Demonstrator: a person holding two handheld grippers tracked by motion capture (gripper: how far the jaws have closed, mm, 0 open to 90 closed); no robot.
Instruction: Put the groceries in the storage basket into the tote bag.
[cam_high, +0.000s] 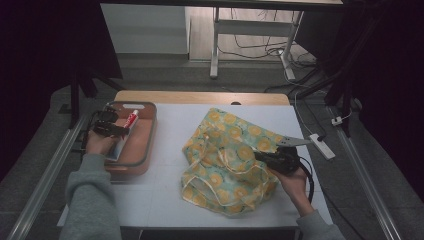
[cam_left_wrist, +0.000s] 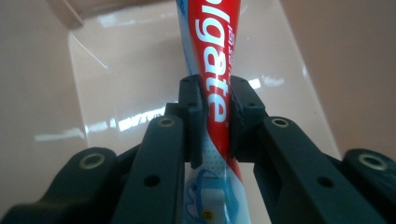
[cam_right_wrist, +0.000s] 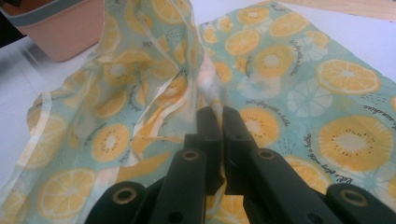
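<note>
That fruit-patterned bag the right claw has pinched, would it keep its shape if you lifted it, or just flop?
Probably flop. The bag lies crumpled in soft folds on the table, so the thin cloth would likely sag and drape below the right claw, which pinches one fold. It looks light for its size. Pushed, it would likely bunch up rather than slide whole.

We count one toothpaste tube (cam_left_wrist: 215, 79), one pink tub (cam_high: 145, 150) and one citrus-print bag (cam_high: 225, 160). We also count two grippers, one per hand.
</note>
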